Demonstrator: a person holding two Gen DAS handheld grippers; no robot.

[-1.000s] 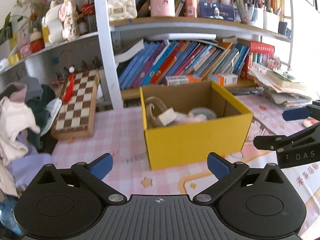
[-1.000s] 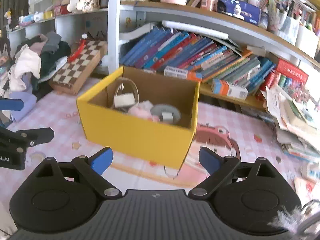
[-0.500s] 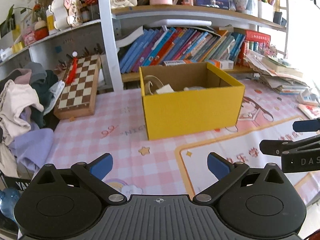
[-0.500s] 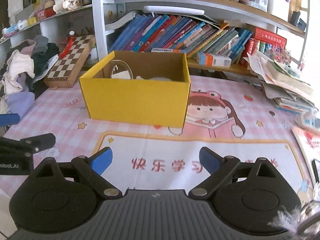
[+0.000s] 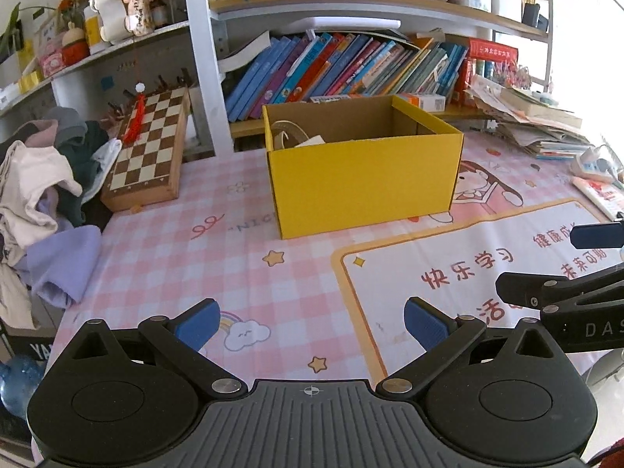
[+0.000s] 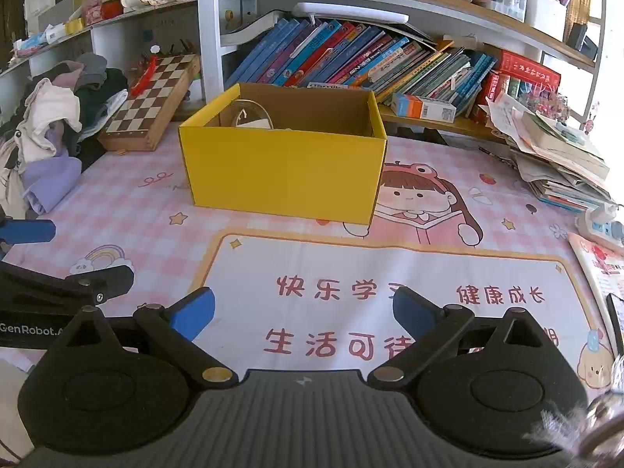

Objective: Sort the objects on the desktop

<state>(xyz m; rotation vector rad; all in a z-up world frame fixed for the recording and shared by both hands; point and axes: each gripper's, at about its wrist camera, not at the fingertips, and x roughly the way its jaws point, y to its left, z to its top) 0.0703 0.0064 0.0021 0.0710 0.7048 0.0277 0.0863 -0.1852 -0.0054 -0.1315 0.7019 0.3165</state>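
Counter (image 6: 273,265) in front of the yellow box (image 6: 284,171) is seen bare, no loose objects left there; sorting is judged about finished. A few items (image 5: 290,138) are seen lying inside the box. Left claw (image 5: 310,319) spread, nothing held. Right claw (image 6: 304,308) just opened further, spread, nothing between its jaws

On the mat (image 6: 390,257) covering your tabletop you can read red Chinese print: "快乐学习", "健康成长" and, nearer you, "生活可". Your left claw (image 6: 58,296) carries "GenRobot.A" on its side. Your right claw (image 5: 585,312) shows "DAS". The book spines are too small to read.
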